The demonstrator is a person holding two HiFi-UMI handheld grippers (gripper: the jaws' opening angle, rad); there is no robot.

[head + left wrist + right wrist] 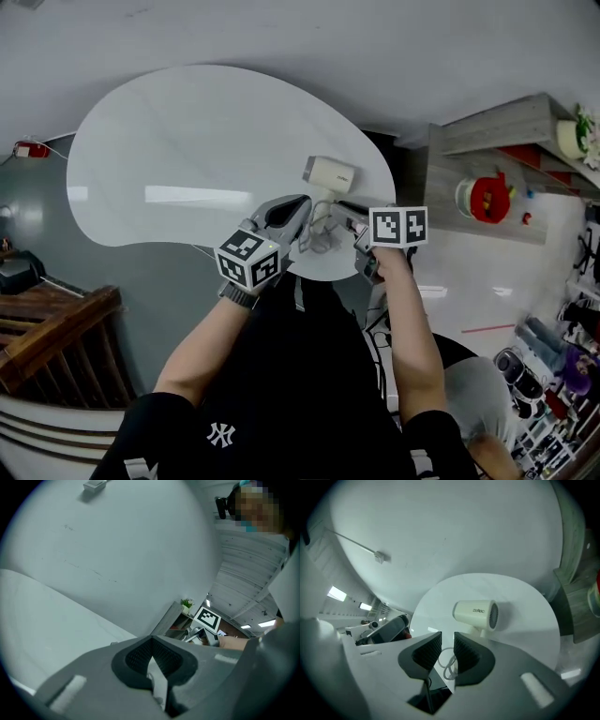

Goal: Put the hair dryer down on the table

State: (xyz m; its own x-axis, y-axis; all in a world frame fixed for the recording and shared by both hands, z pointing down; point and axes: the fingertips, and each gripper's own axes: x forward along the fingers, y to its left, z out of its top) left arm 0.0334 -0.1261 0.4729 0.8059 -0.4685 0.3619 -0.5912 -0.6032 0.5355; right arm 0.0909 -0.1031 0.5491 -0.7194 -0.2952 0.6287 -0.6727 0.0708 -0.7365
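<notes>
A cream hair dryer (330, 172) lies on its side on the white oval table (187, 159), near the right edge; the right gripper view has the hair dryer (476, 613) just past the jaws. Its white cord (322, 234) is coiled near the table's front edge, between the two grippers. My right gripper (349, 223) hovers short of the dryer, jaws a narrow gap apart, with only the cord (450, 665) showing through below. My left gripper (302, 204) is beside the coil, its pads meeting at the tip (151, 645) with nothing clearly held.
A grey shelf unit (497, 159) with a red item (487, 197) and a potted plant (574, 136) stands right of the table. A wooden railing (56, 319) is at lower left. The table's left half (47, 634) is bare.
</notes>
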